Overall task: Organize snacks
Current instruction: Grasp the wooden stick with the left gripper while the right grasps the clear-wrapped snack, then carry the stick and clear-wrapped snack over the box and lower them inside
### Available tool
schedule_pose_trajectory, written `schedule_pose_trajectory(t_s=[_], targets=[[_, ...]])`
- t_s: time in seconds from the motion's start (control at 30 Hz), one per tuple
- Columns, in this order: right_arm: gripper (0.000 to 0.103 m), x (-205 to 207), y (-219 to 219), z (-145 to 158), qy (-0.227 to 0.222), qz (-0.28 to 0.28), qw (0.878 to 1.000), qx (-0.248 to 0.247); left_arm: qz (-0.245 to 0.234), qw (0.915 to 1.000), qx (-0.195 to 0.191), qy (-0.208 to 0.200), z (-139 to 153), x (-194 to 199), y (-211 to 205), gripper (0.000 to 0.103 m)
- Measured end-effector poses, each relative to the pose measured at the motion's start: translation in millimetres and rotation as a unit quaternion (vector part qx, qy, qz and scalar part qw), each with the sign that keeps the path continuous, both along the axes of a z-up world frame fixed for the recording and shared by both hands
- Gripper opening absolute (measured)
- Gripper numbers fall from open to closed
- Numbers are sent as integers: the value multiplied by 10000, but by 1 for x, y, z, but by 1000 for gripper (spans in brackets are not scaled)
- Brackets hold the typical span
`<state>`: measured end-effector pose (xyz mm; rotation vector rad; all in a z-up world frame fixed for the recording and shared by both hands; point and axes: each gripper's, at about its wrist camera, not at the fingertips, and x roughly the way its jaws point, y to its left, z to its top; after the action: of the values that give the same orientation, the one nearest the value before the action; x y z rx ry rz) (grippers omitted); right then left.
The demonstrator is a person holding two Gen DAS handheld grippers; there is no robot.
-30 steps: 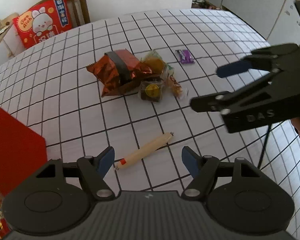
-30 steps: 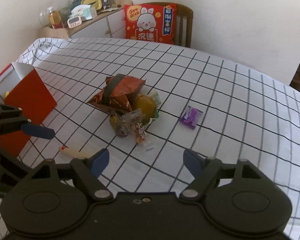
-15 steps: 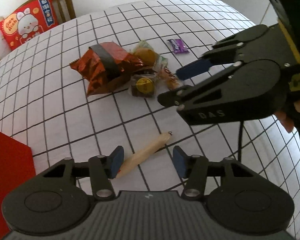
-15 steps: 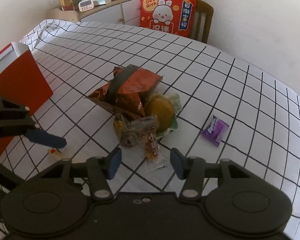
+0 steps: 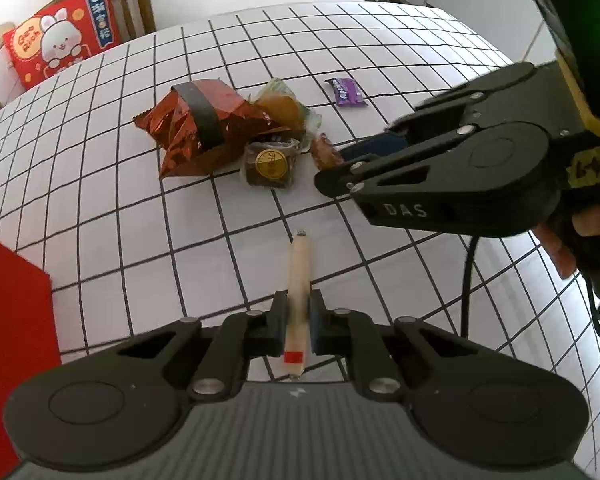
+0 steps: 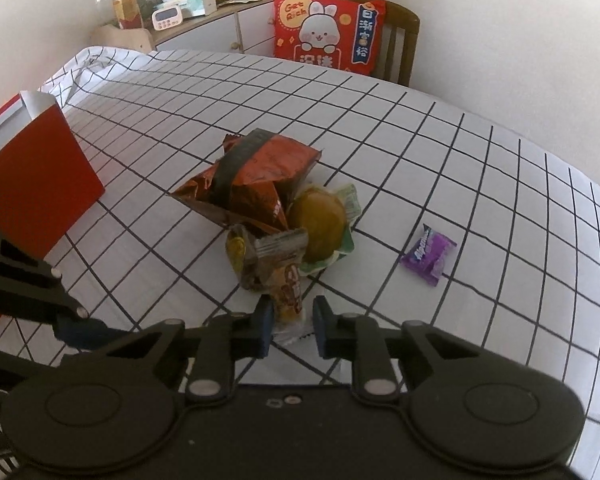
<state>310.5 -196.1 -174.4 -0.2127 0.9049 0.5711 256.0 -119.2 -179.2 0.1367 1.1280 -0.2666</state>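
beige sausage stick (image 5: pixel 299 280), low centre, is clamped by the left gripper (image 5: pixel 298 320); the right gripper (image 6: pixel 288 322), jaws narrowly apart, is straddling an orange packet (image 6: pixel 288 294); closing is judged next.

I am reading "DAS" in pale letters on the side of my right gripper (image 5: pixel 336 168). The red rabbit cushion (image 6: pixel 327 32) on the chair is showing "Get Rich". The purple candy wrapper (image 6: pixel 430 256) is carrying print too blurred to read.
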Motion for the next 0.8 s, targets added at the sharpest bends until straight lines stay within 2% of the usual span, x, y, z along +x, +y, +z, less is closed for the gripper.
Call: schedule_pose_trajectory(t_s=[0.37, 0.8], targets=[[16, -33, -14, 15, 202, -274, 9990, 284, 752, 9969, -222, 44, 15, -18, 15, 10], [16, -86, -18, 63, 164, -361, 9980, 486, 1131, 9913, -578, -340, 67, -56, 29, 10]])
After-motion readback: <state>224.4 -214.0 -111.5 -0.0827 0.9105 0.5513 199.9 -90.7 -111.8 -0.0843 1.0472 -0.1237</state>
